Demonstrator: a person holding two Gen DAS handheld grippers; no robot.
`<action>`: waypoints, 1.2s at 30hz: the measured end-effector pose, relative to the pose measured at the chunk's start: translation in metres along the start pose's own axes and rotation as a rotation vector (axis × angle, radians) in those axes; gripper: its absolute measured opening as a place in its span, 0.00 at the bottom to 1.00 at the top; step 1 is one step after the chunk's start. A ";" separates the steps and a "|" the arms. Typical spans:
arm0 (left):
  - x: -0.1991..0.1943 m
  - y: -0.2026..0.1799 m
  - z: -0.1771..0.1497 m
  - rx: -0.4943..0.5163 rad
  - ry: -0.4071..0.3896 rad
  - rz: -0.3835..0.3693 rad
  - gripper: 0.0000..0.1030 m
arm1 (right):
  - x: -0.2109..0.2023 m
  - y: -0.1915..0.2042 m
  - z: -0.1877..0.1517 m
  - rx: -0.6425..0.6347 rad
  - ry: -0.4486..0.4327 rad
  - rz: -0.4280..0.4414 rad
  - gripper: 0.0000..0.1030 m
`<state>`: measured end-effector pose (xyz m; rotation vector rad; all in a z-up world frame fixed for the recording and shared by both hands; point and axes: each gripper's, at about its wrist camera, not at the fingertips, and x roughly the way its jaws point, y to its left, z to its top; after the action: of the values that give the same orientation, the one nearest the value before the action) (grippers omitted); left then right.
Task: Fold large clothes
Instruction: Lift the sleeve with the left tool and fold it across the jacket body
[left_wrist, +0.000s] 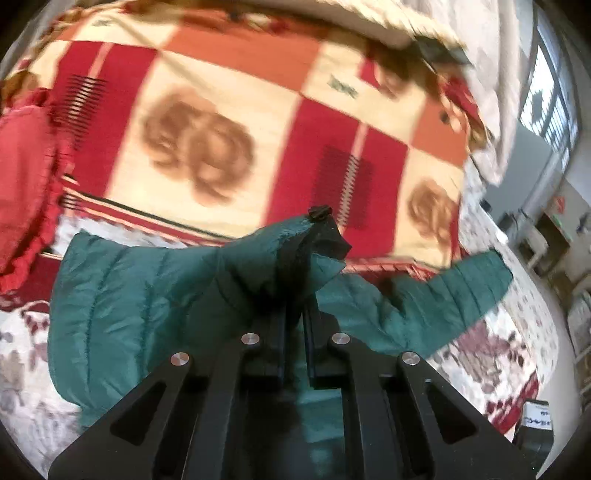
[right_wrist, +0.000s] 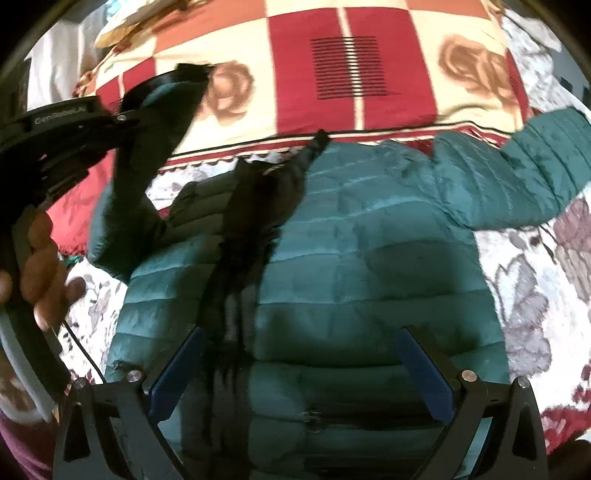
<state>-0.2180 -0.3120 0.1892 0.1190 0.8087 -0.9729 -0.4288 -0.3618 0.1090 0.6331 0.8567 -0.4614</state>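
Observation:
A teal quilted puffer jacket lies spread on the bed, front up, with its dark zipper line down the middle. One sleeve stretches to the right. My left gripper is shut on the jacket's other sleeve, near its black cuff, and holds it raised; it also shows in the right wrist view at the left. My right gripper is open, its blue-padded fingers spread just above the jacket's lower body. The jacket's hem is hidden under that gripper.
A red, orange and cream checked blanket lies folded beyond the jacket. A floral bedsheet covers the bed. A red ruffled cushion sits at the left. The bed's edge, a window and furniture lie to the right.

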 end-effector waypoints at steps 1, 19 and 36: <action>0.008 -0.005 -0.004 0.003 0.015 -0.006 0.07 | 0.000 -0.005 -0.001 0.011 0.004 -0.003 1.00; 0.057 -0.004 -0.042 -0.056 0.214 -0.283 0.53 | 0.004 -0.023 0.000 0.066 0.006 0.006 1.00; -0.020 0.120 -0.034 -0.147 0.092 0.096 0.53 | 0.046 -0.025 0.050 0.197 0.022 0.174 1.00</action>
<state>-0.1505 -0.2135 0.1478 0.0755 0.9481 -0.8198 -0.3897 -0.4192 0.0886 0.8877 0.7751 -0.3838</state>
